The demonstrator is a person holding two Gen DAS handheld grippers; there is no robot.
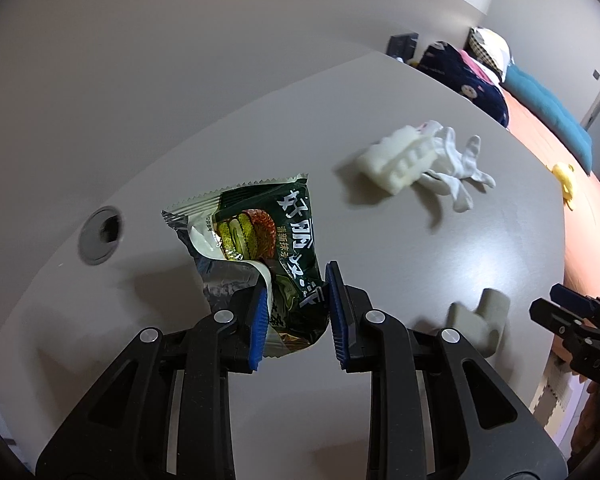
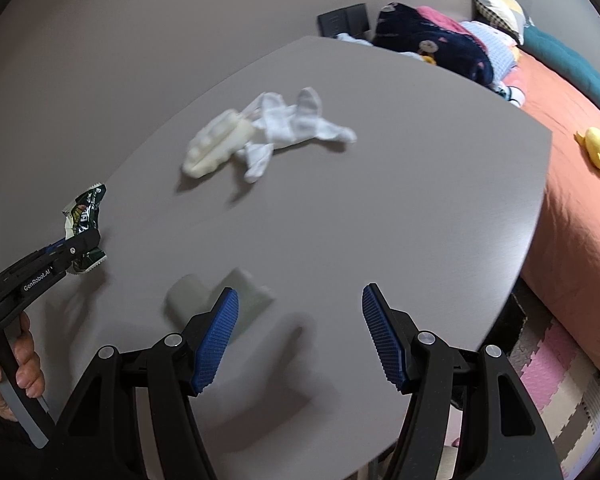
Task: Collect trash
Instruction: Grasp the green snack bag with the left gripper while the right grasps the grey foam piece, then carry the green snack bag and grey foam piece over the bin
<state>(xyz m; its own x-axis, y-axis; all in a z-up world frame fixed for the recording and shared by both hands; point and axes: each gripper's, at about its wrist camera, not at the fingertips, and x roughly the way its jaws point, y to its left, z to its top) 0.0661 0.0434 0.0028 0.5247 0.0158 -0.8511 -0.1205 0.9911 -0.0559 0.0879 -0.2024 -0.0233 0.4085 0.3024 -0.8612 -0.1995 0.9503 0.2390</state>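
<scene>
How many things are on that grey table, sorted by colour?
Green: 1, the snack wrapper between the left gripper fingers.
White: 2, the foam block and the socks.
Grey: 1, the small block.
Total: 4.

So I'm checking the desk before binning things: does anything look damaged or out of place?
The green snack wrapper between the left hand-held gripper's pads is torn open and crumpled. White gloves lie tangled against a cream block.
</scene>
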